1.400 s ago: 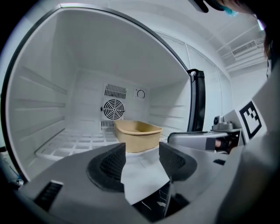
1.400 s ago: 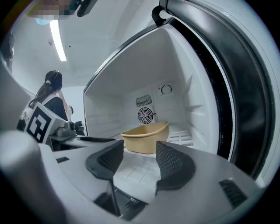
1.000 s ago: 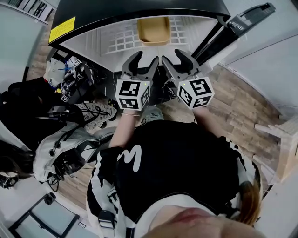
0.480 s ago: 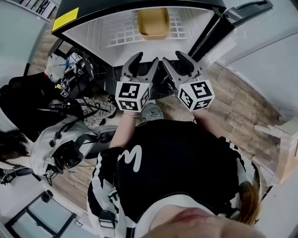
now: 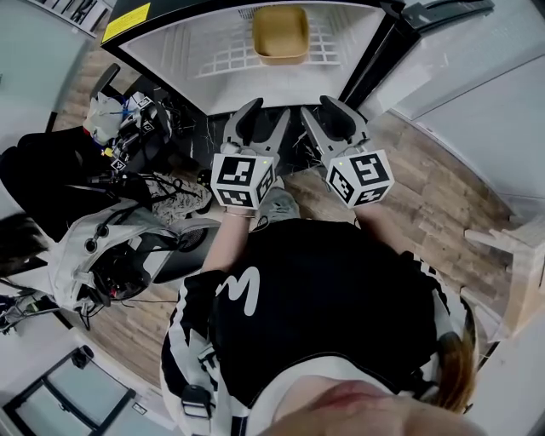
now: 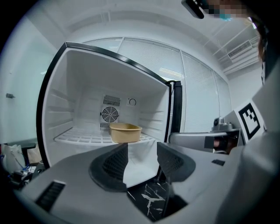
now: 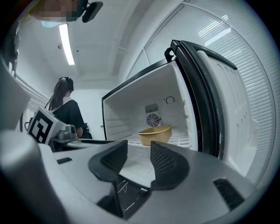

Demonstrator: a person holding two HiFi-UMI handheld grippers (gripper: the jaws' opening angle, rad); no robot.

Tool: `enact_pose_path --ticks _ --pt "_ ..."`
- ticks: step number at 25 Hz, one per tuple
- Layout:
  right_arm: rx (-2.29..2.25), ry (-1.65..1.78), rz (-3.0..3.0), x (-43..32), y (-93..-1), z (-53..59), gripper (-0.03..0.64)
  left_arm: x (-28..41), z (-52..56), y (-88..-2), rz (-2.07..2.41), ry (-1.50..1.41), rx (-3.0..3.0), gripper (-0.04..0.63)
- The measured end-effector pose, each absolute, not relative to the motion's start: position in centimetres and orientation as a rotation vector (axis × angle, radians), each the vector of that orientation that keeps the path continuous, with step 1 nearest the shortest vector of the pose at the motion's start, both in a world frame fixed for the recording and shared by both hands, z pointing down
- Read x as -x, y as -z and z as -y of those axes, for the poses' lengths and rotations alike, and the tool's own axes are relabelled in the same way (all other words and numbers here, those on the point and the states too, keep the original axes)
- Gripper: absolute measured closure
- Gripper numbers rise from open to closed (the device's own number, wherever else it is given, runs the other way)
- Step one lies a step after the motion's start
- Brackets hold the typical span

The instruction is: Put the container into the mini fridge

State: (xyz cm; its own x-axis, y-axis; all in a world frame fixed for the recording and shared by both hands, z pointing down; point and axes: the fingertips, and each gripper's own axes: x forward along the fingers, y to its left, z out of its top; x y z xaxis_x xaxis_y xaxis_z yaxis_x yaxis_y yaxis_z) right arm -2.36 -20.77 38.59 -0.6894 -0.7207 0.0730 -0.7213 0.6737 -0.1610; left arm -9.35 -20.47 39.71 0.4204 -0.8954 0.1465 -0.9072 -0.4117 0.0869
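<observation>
Head view alone looks into the container (image 5: 280,32).

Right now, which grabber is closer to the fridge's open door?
The right gripper: the open door stands on its side, while the left gripper is farther off. Both grippers' jaws are closing on nothing.

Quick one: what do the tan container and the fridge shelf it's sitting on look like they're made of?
Container: moulded pulp or matte plastic, I can't tell which. It is flat tan with no gloss and a thin rolled rim.
Shelf: probably white coated wire, going by the open grid of thin bars.
Fridge liner: likely smooth white plastic, with a soft sheen and ribs moulded into the side wall.
</observation>
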Motion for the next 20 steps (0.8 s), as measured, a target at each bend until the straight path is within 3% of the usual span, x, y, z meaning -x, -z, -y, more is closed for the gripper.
enact_pose_path --ticks 20 --pt "-1.218 -0.248 2.902 0.6 -37.6 17.2 0.522 7.4 16.2 -38.8 1.608 -0.078 -2.570 0.475"
